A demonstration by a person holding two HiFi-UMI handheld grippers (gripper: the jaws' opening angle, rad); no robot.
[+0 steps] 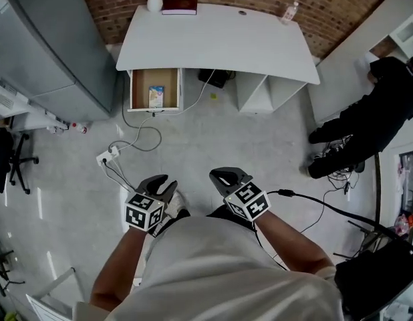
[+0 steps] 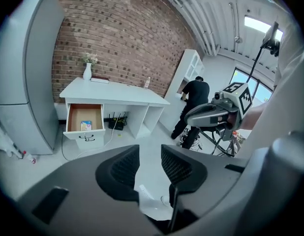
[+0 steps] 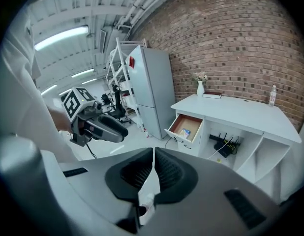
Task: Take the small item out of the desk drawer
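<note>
The white desk (image 1: 220, 39) stands far ahead, its left drawer (image 1: 154, 89) pulled open. A small light-blue packet (image 1: 156, 96) lies flat on the brown drawer bottom; it also shows in the left gripper view as the packet (image 2: 86, 125) and in the right gripper view as the packet (image 3: 185, 132). Both grippers hang low in front of my body, well short of the desk. My left gripper (image 1: 165, 181) is open, a narrow empty gap between its jaws (image 2: 150, 154). My right gripper (image 1: 223, 176) is shut, its jaws together on nothing (image 3: 154, 154).
A grey fridge (image 1: 46, 52) stands left of the desk. A vase (image 1: 154, 0), a book (image 1: 180, 6) and a bottle (image 1: 290, 11) sit on the desktop. Cables and a power strip (image 1: 107, 156) lie on the floor below the drawer. A person in black (image 1: 373, 119) bends at the right.
</note>
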